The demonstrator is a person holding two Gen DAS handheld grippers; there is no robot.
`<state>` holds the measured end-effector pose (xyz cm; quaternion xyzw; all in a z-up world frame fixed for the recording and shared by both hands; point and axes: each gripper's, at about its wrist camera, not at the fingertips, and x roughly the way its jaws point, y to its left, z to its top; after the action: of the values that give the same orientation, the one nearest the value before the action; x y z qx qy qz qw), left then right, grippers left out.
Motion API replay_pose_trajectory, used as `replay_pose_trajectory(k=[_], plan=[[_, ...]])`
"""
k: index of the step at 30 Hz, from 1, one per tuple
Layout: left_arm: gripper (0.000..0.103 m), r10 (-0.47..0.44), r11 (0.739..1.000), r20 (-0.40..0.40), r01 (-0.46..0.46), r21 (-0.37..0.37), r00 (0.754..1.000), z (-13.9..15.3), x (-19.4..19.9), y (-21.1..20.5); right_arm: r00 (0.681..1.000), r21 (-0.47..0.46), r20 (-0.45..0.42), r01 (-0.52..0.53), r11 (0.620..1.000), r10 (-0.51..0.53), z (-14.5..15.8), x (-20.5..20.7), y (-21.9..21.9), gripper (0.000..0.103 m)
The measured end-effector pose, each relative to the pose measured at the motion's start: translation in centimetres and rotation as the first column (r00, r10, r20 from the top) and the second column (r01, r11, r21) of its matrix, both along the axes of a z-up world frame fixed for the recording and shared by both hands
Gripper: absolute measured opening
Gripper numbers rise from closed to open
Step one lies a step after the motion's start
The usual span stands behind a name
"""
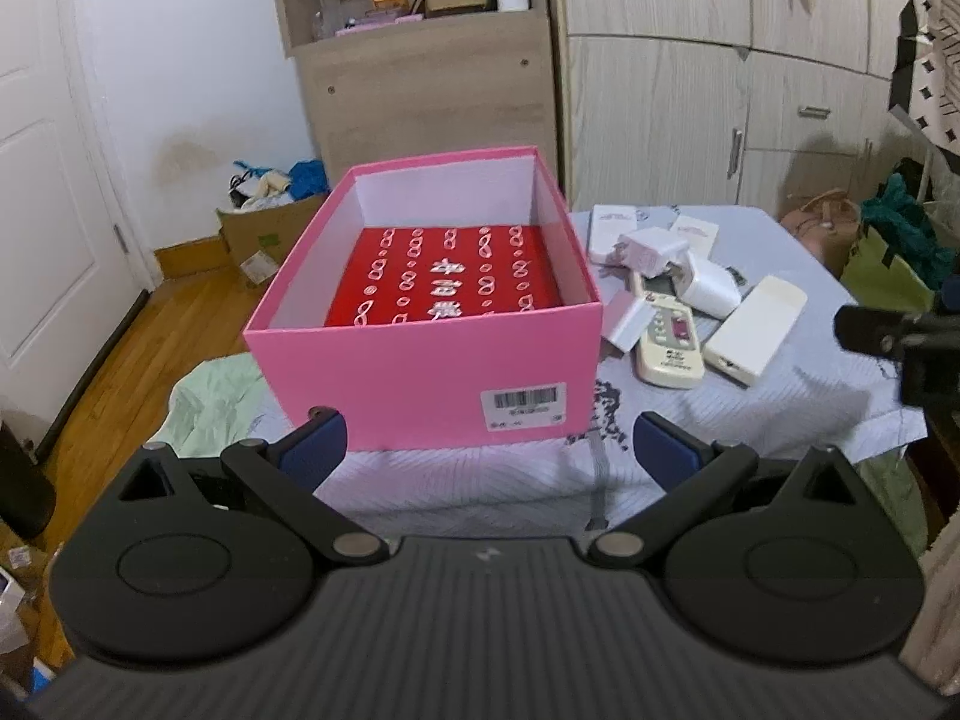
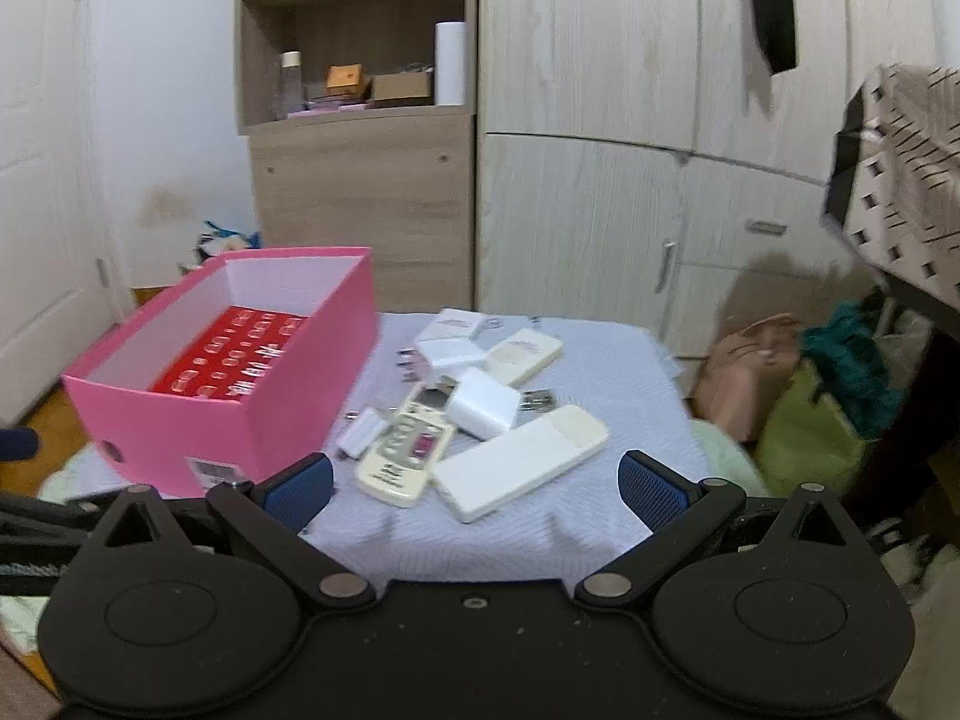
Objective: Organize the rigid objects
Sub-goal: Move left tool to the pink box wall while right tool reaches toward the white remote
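Both grippers, left (image 1: 486,441) and right (image 2: 474,483), hang wide and empty. I'd take the white remote (image 2: 519,461), nearest on the worktop (image 2: 600,372) beside the pink box (image 2: 240,414), across its narrow sides.

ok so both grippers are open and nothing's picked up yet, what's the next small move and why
Probably ease the right gripper forward and down onto the long white remote. It lies nearest, almost between the open fingers, on top of the pile beside the pink box. The box holds only a red packet, so there is room. The left gripper, facing the box wall, can wait.
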<state>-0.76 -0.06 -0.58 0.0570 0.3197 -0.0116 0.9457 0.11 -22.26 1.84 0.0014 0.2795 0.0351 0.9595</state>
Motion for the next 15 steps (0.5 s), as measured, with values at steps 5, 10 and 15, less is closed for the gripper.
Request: replay_pose_trajectory(k=[5, 10, 15], plan=[[0.103, 0.0, 0.999, -0.045, -0.002, -0.035, 0.999, 1.9, 0.8, 1.6, 0.987, 0.138, 0.028, -0.16, 0.978, 0.157, 3.2, 1.3, -1.9, 0.103], [0.103, -0.009, 0.997, -0.069, 0.003, -0.083, 0.998, 5.1, 2.4, 4.0, 0.96, 0.21, 0.07, -0.281, 0.937, 0.272, 7.4, 4.1, -2.1, 0.103], [0.103, -0.075, 0.994, -0.073, 0.068, -0.083, 0.995, 8.3, 5.4, 5.6, 0.936, 0.188, 0.077, -0.351, 0.917, 0.343, 9.8, 7.1, -1.1, 0.103]])
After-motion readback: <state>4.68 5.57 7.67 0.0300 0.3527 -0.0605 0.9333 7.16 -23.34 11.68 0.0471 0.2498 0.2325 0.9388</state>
